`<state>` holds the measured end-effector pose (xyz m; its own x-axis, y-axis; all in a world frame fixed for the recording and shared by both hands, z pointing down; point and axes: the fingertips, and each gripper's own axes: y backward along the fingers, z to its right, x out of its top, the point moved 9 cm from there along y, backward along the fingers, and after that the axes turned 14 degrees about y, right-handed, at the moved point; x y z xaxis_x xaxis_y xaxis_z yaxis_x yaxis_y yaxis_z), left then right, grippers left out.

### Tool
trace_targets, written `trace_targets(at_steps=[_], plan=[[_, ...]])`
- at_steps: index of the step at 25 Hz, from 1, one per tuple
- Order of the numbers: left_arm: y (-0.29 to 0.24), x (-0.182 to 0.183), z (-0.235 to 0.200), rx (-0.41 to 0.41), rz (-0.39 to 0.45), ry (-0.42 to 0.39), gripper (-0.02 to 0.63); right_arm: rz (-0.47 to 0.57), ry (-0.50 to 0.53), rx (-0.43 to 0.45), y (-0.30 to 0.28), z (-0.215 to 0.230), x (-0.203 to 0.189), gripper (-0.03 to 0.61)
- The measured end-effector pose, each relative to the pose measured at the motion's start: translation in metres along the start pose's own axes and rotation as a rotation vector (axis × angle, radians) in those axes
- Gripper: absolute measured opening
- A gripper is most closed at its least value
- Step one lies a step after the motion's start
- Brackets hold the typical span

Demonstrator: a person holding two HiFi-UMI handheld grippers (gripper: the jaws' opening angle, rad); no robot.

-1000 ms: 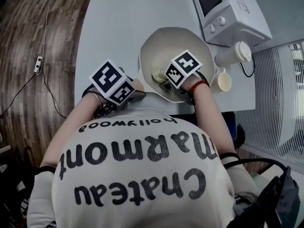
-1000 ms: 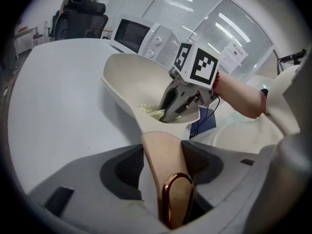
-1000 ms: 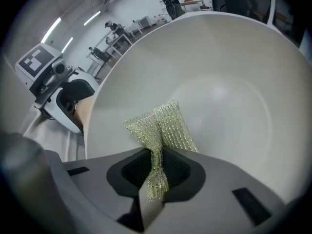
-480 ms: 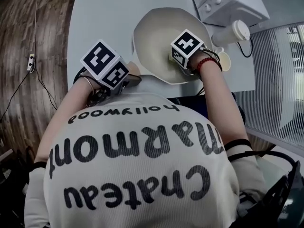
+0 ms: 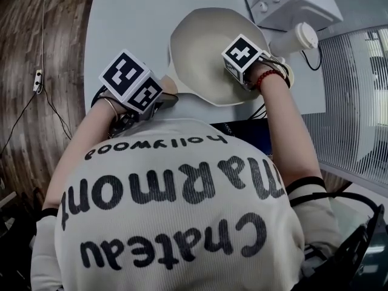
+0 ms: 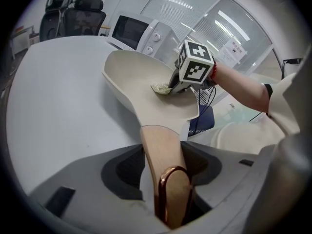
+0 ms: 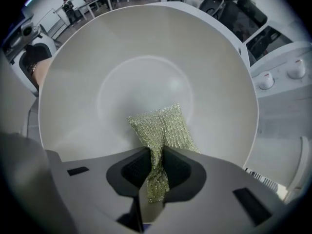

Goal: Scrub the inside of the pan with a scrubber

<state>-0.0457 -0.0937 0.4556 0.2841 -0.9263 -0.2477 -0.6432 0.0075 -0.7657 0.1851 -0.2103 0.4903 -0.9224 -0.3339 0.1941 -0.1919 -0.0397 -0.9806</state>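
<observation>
With the left gripper, its jaws just now closing tighter, clamped on the pale wooden handle of the cream round pan, the right gripper, pinching the glittery gold mesh scrubber against the pan's near inner wall, should probably press flat and sweep overlapping circles across its floor.

Dark wood floor, pale grey table, white microwave, slatted blinds, black office chairs.
</observation>
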Motion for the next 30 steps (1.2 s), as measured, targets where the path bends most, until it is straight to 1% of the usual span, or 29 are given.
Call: trace_targets(at_steps=[4, 7, 9, 13, 16, 19, 23, 26, 29, 30], plan=[[-0.001, -0.002, -0.002, 0.003, -0.007, -0.006, 0.222, 0.026, -0.035, -0.001, 0.002, 0.003, -0.005, 0.066], [0.000, -0.003, -0.002, 0.004, -0.012, -0.012, 0.215, 0.037, -0.023, -0.061, 0.003, 0.014, -0.008, 0.066], [-0.001, -0.003, -0.002, 0.005, -0.011, -0.014, 0.213, 0.047, -0.031, -0.072, 0.005, 0.017, -0.011, 0.066], [-0.001, -0.002, -0.001, 0.004, -0.010, -0.013, 0.213, 0.077, -0.078, -0.052, 0.011, 0.014, -0.017, 0.066], [-0.002, -0.003, -0.003, 0.000, -0.014, -0.007, 0.212, 0.109, -0.094, -0.091, 0.014, 0.021, -0.019, 0.066], [-0.001, -0.004, -0.003, -0.002, -0.017, -0.005, 0.212, 0.147, -0.126, -0.110, 0.019, 0.025, -0.023, 0.066], [0.003, -0.005, -0.001, 0.000, -0.020, -0.015, 0.207, 0.177, -0.150, -0.153, 0.028, 0.026, -0.027, 0.066], [-0.001, -0.009, -0.003, -0.009, -0.021, -0.016, 0.202, 0.190, -0.187, -0.136, 0.028, 0.018, -0.032, 0.066], [-0.001, -0.008, -0.004, -0.015, -0.023, -0.022, 0.201, 0.221, -0.209, -0.184, 0.034, 0.022, -0.034, 0.067], [0.000, -0.007, -0.005, -0.017, -0.027, -0.025, 0.201, 0.229, -0.224, -0.186, 0.038, 0.021, -0.036, 0.066]])
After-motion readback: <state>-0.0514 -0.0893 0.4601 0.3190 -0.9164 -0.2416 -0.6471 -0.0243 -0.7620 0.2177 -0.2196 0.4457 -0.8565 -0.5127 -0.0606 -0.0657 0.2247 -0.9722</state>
